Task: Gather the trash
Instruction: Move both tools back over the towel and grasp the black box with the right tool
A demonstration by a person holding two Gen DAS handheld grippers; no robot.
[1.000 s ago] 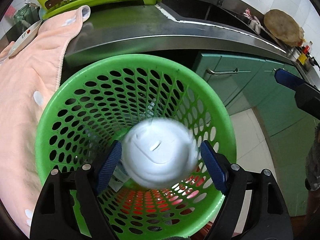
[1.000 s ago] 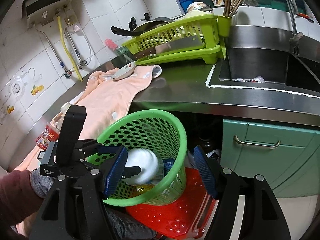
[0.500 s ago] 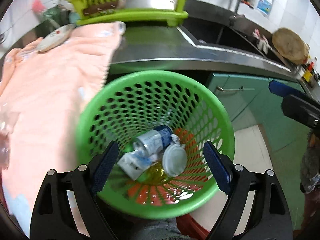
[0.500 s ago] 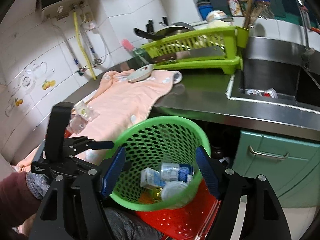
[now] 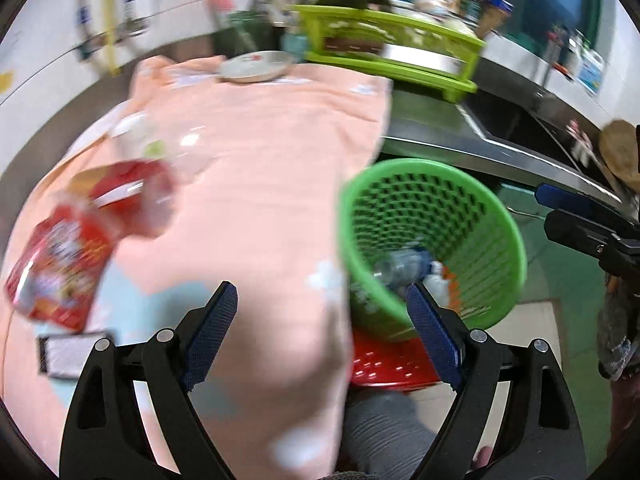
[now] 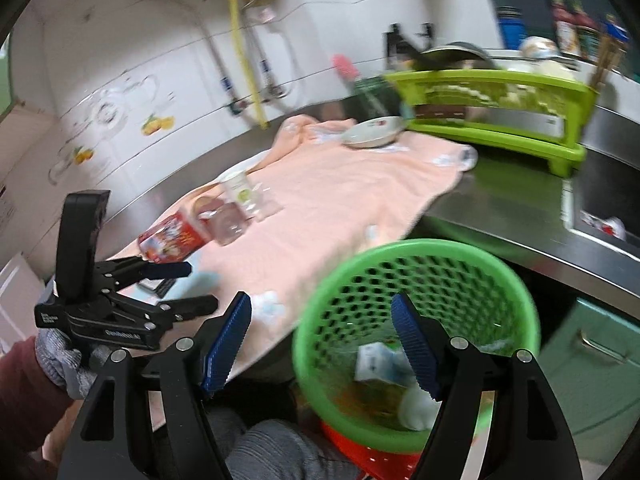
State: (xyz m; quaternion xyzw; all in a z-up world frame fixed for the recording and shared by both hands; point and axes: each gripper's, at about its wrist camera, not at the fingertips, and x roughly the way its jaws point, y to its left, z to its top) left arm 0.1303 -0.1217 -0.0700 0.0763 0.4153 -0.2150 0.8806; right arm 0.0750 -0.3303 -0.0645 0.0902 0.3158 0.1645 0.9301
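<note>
Both claws stand spread and empty: left claw, right claw. Next trash, a red crinkly snack packet, lies at nine o'clock on the peach towel covering the counter; I should straddle it fully before squeezing, then carry it to the green perforated plastic basket.

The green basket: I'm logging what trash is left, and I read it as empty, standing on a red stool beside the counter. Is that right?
Not empty. The right wrist view shows the green basket already holding trash, including a small carton. It does stand on the red stool beside the counter.
</note>
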